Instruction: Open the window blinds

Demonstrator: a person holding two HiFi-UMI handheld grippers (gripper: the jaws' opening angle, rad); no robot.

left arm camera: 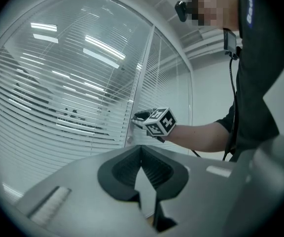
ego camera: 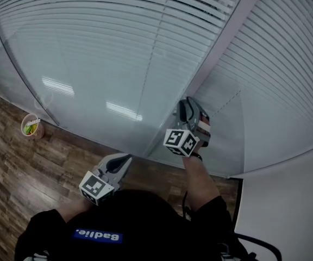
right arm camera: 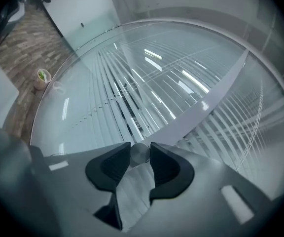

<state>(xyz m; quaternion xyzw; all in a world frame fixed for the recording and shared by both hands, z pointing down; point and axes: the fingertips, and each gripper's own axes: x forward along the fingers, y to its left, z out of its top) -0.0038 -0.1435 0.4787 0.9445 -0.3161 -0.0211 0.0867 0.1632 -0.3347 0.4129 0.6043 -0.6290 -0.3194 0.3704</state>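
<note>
Presently right gripper (right arm camera: 140,148) clenched on knob (right arm camera: 139,155), held only between jaw tips; twisting may slip it out. Left gripper (left arm camera: 142,148) closed, empty.

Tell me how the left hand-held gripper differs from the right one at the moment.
The right hand-held gripper is up at the window frame; the left hand-held gripper is held back from it. The right's jaws are clamped on a small round knob; the left's are together on nothing. Both face the blinds.
</note>
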